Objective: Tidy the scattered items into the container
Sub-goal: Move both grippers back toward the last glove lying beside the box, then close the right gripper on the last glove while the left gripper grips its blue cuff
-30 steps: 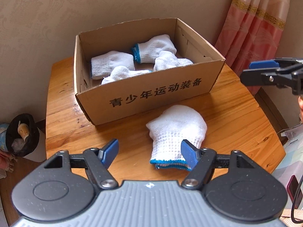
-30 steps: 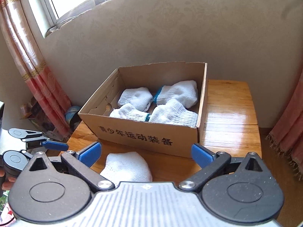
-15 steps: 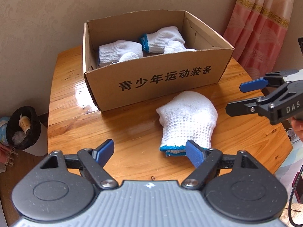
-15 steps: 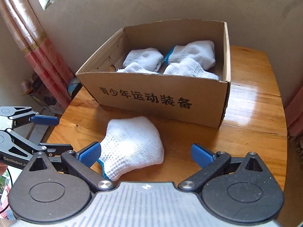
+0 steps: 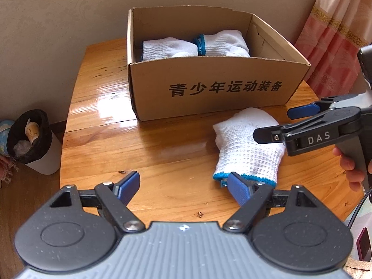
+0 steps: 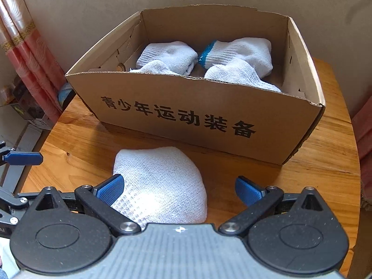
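1 glove (image 6: 160, 186) lies on the counter (image 5: 139, 144) at frame bottom, before the box (image 6: 209, 116). Both the right gripper (image 6: 177, 189) and left gripper (image 5: 183, 188) gape open, empty; converging, they could collide or snag only loose knit.

Both grippers have dropped closer over the loose white glove (image 5: 246, 144), left gripper (image 5: 183, 186) jaws widened

The tabletop (image 5: 144, 139) is glossy varnished wood, and the box (image 5: 218, 88) is matt brown cardboard. The glove (image 5: 246, 148) is coarse white knitted cloth; the tongs (image 6: 179, 188) look like matt black plastic with blue pads.
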A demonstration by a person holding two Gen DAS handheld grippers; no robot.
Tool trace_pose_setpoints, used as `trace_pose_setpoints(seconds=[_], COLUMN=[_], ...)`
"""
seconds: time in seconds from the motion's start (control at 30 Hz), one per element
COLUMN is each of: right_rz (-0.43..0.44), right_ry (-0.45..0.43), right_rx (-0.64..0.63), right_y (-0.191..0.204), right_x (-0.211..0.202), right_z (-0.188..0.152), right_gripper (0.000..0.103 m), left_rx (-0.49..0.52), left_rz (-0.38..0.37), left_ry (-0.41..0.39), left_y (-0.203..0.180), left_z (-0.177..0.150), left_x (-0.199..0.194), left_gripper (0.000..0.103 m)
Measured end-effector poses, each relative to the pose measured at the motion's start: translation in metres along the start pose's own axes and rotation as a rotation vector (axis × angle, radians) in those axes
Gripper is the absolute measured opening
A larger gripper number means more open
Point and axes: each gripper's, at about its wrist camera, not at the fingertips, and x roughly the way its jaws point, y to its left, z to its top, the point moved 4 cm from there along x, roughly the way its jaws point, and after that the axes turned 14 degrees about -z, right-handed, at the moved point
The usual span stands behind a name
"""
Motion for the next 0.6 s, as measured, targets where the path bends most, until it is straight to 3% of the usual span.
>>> trace_pose_setpoints(seconds=[0.17,0.37,0.43,0.6], right_rz=[-0.016,0.08,0.055,0.041], right_ry=[0.014,0.062,0.025,0.059], right_rx=[0.004,0.012,-0.013,-0.021], right_y=[0.006,0.012,0.016,0.017], right_x=[0.007,0.009,0.005,0.01], right_z=[-0.003,-0.003,-0.001,0.005], right_gripper=[0.103,0.103,0.103,0.103], left_rx=[-0.01,-0.036,-0.038,-0.05], left_rz=[0.016,-0.002,-0.003,-0.01], left_ry=[-0.023,-0.037,-0.038,-0.041], left_y=[0.005,0.011,0.013,0.015], left_z=[-0.005,-0.007,-0.007,-0.008], left_x=[-0.002,-0.001,0.0,0.001], left_gripper=[0.083,0.083,0.083,0.083])
